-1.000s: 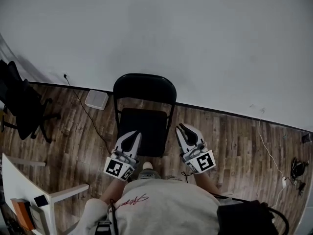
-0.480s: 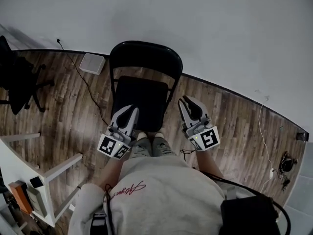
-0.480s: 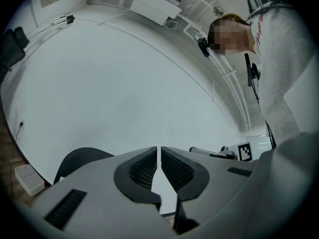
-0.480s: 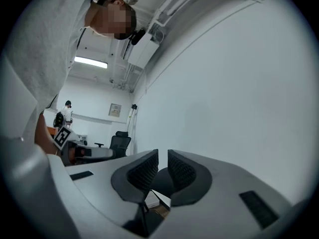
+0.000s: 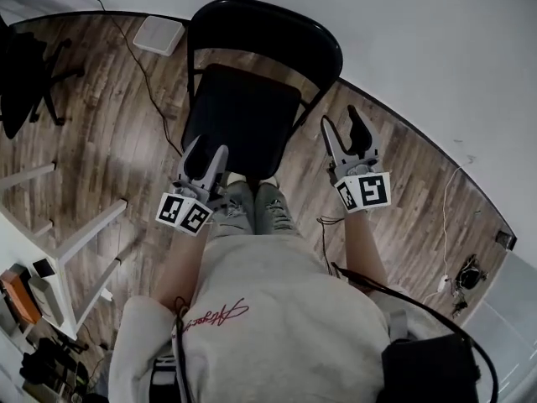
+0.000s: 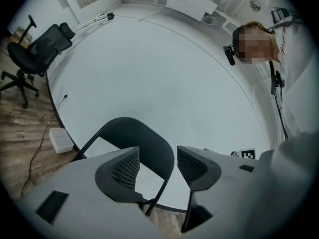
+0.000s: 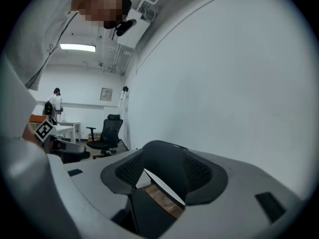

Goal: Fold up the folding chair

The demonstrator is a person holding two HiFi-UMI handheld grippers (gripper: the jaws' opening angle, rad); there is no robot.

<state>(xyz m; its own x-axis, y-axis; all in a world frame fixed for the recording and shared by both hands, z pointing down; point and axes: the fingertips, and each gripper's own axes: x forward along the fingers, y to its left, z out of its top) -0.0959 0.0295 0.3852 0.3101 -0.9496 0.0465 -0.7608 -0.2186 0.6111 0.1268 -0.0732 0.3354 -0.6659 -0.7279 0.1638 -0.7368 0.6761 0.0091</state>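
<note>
Left gripper (image 5: pixel 208 152), right gripper (image 5: pixel 341 121) lowered beside folding chair (image 5: pixel 243 116), fingers (image 5: pixel 360 131) just spread, empty, backrest toward wall (image 5: pixel 436 40)

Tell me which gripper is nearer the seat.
Left. The left gripper is at the seat, near-left corner; the right gripper is off its right side, floor between. Both grippers' jaws have just been opening, empty.

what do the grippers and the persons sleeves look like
The left tongs and right tongs are light grey shells with dark ribbed pads; each carries a cube of black-and-white square markers. The person wears a pale sweatshirt with red script.
</note>
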